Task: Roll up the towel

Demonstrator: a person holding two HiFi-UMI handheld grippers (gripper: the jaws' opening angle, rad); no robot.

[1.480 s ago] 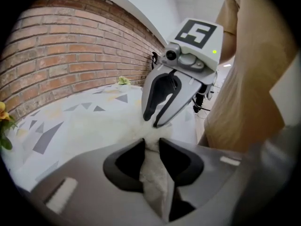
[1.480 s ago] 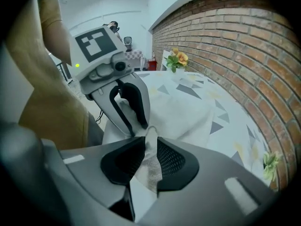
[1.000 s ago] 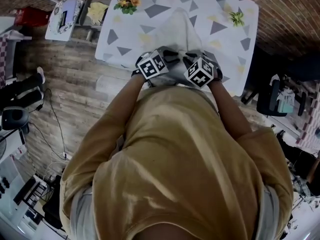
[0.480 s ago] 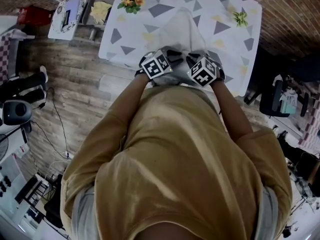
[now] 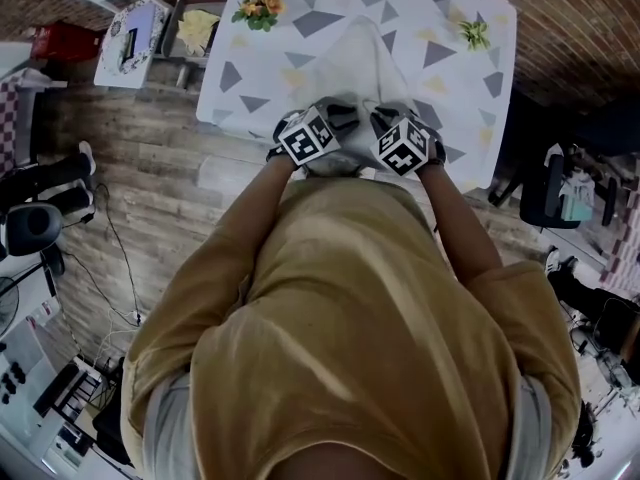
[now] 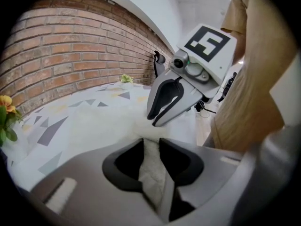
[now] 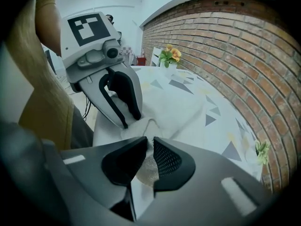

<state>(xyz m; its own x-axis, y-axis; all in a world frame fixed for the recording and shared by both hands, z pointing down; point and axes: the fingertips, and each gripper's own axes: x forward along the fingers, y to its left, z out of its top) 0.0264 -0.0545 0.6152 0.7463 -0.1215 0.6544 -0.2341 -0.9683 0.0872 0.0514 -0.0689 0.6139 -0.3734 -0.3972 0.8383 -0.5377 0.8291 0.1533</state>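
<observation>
The roll looks to be at its very start. The towel (image 5: 360, 56) lies flat down the middle of the table (image 5: 262, 80), with its near end at the edge closest to the person, and both claws have hold of that end. The left gripper (image 6: 151, 145) is pinched tight on a fold of white terry. The right gripper (image 7: 149, 147), just beside it, is clamped on the same hem. In the head view the marker cubes cover that hem, so a first small turn may already be there, though none shows. The next move probably calls for both wrists to tip the hem over onto the cloth together, at an even pace so the roll runs straight. The soft fabric may sag between the two grips. The table wears a white cloth printed with grey and yellow triangles. Flowers (image 5: 258, 4) stand at its far left and a small green plant (image 5: 474, 34) at its far right. A brick wall (image 7: 225, 46) backs it, and the floor (image 5: 150, 158) is wood planks.
</observation>
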